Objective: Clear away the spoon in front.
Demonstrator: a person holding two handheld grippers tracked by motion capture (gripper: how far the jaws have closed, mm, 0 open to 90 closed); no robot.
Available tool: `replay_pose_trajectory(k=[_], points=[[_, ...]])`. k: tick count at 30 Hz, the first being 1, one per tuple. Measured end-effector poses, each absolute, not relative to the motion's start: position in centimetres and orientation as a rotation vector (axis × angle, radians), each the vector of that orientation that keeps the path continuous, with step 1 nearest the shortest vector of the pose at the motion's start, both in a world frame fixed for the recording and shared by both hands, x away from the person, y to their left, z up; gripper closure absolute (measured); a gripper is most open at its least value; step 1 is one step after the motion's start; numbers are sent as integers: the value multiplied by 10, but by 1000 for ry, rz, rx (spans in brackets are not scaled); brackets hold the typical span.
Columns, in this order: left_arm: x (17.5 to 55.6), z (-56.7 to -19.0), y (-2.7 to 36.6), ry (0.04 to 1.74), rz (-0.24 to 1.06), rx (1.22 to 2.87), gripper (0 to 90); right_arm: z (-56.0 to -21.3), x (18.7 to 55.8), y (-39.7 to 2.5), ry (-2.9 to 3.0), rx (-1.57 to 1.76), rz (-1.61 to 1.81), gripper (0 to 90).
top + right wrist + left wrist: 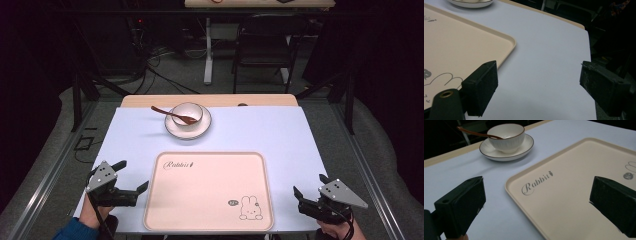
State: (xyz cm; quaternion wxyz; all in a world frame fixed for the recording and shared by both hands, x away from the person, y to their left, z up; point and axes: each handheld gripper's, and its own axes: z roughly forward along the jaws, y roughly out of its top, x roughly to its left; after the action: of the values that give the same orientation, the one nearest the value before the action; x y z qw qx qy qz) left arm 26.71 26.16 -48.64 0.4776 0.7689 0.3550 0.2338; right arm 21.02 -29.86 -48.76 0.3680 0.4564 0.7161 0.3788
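A beige tray point(210, 220) with "Rabbit" lettering and a bunny drawing lies flat at the table's near middle, its rim point(510, 192) and far corner point(506, 47) also in view. Behind it a white cup point(187, 113) stands on a saucer point(201, 131), with a brown spoon point(167, 114) resting in the cup, handle pointing left. The cup point(506, 136), saucer point(527, 146) and spoon point(472, 132) appear in the left gripper view. My left gripper point(134, 176) hangs open by the tray's left edge, holding nothing. My right gripper point(310, 186) is open right of the tray, also holding nothing.
A pale blue mat point(280, 135) covers the wooden table point(210, 100). A dark folding chair point(265, 42) and a white table leg point(208, 50) stand beyond the far edge. Cables run over the floor at the back left. The table's right edge point(587, 50) lies close to my right gripper.
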Motion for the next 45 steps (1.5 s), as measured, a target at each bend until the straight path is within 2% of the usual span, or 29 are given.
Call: replay_pose_trajectory(k=[16,19,25,30,45], points=[[288,-486,242,888,588,1852,1,-487,209,-299,1827,1184,971,143],[300,-489,240,968,603,1850,1,-487,210,-298,1837,1177,962,143],[311,-488,233,968,618,1827,3,-487,209,-299,1829,1177,967,143],[323,-491,226,1035,632,1850,14,-487,209,-299,1824,1182,969,143],[356,-487,213,1036,630,1793,4,-487,209,-299,1830,1183,964,143]])
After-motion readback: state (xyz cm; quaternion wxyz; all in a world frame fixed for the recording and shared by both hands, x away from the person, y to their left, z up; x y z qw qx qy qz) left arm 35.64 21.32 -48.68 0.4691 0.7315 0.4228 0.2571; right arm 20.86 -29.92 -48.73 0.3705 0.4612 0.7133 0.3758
